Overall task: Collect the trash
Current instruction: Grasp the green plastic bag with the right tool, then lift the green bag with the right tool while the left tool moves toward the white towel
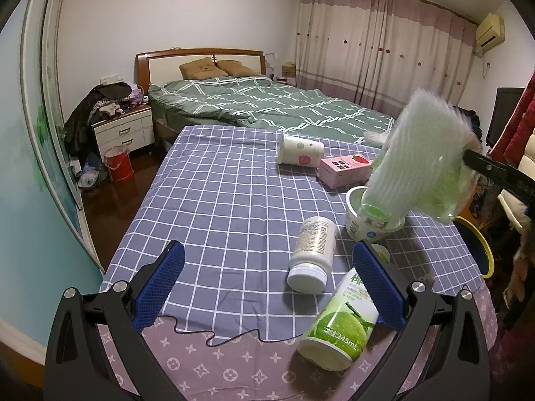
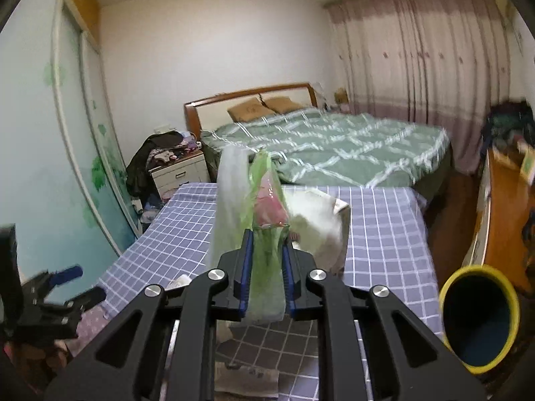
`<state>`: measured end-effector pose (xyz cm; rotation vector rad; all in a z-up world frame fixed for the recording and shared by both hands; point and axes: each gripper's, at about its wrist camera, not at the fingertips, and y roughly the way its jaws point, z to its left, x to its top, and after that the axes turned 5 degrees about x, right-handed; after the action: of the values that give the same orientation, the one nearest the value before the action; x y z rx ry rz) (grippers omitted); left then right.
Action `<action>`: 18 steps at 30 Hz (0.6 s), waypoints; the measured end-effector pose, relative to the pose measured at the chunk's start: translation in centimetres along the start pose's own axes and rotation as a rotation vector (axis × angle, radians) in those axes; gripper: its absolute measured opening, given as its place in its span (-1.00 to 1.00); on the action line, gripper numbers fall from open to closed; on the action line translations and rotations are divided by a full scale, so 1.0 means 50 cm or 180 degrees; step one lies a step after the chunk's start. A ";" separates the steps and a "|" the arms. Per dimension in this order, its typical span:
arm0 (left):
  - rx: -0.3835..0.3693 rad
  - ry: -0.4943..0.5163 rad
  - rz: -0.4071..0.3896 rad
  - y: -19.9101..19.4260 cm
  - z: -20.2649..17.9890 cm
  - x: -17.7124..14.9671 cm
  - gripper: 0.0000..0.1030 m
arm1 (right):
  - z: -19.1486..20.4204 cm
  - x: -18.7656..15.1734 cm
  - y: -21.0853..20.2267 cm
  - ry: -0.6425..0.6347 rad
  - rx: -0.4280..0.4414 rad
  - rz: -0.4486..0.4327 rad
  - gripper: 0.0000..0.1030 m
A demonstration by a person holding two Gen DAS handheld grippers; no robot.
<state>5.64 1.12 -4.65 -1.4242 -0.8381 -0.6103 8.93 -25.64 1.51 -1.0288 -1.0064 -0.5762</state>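
My left gripper (image 1: 267, 264) is open and empty, low over the checked tablecloth (image 1: 217, 200). A white pill bottle (image 1: 312, 254) lies between its fingers, and a green 245 mL can (image 1: 337, 320) lies by its right finger. A white tub (image 1: 361, 220), a pink carton (image 1: 346, 170) and a tipped white cup (image 1: 301, 150) lie farther back. My right gripper (image 2: 266, 254) is shut on a green plastic wrapper (image 2: 265, 267), which also shows blurred in the left wrist view (image 1: 421, 160), held above the table near the tub.
A blue bin with a yellow rim (image 2: 478, 314) stands beside the table's right edge, also visible in the left wrist view (image 1: 481, 247). A bed (image 1: 267, 107) lies behind the table. A nightstand (image 1: 123, 130) and a red bucket (image 1: 118, 167) stand at the left.
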 end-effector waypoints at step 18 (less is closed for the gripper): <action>-0.0369 0.0239 0.0005 -0.017 -0.057 -0.016 0.93 | -0.019 0.044 -0.093 0.0032 -0.0020 -0.0383 -0.71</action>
<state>4.88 -1.88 -4.65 -1.4971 -0.7523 -0.7167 6.63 -28.39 5.32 -0.9746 -1.0632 -0.6826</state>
